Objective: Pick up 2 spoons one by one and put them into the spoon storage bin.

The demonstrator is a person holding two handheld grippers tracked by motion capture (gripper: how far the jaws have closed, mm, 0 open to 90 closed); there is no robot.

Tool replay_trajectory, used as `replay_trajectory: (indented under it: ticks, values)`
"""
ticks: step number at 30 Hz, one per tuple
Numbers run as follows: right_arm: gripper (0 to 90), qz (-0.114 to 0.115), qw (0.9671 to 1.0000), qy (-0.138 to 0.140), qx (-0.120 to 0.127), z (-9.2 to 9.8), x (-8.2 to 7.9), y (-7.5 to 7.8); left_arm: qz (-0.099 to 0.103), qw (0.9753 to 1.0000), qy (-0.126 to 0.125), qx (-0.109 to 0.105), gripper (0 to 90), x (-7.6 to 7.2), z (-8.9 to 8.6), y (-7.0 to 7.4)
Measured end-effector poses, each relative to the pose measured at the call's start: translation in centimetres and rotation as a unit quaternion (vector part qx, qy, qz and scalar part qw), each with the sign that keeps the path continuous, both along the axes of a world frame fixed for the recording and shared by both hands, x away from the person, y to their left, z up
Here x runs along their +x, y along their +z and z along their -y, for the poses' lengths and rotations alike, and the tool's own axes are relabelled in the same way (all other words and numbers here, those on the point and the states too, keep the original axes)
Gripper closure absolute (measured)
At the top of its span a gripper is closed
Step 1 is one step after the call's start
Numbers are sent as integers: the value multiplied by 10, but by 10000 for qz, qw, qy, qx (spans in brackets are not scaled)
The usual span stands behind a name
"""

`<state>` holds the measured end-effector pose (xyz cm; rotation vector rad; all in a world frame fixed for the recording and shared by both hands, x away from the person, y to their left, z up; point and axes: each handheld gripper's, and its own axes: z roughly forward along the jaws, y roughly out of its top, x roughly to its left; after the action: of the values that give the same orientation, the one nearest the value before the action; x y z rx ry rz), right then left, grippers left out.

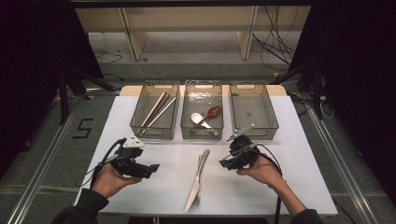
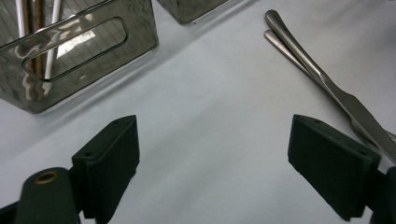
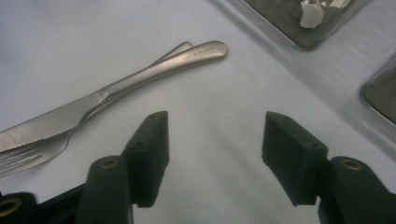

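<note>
High view: both grippers hover low, jaws wide, empty, flanking the knife.
Knife's handle points toward the middle bin, blade toward the person.

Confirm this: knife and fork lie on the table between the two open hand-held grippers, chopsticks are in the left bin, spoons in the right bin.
Wrong on the spoons. The high view shows the spoons in the middle bin; the right bin holds none. The rest stands: knife and fork between the open left hand-held gripper and right hand-held gripper, chopsticks in the left bin.
</note>
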<state>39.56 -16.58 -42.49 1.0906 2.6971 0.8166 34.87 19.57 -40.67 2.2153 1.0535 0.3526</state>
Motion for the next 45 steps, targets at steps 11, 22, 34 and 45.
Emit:
replay_trajectory:
  ticks: [11, 22, 34, 45]
  values:
    - [668, -177, 9989, 378, -217, -21, 14, -1, 31, 10000, 20, -35, 160, -11, -10, -2]
    - [899, -233, 9949, 809, -555, -45, 24, -3, 69, 10000, -23, -27, 160, -17, -9, -4]
    - [900, -327, 9930, 920, -667, -76, 45, -11, 68, 10000, -44, 2, 160, -19, -10, -4]
    - [900, -353, 9914, 957, -823, -99, 61, -21, 72, 10000, -52, 6, 161, -18, -10, -5]
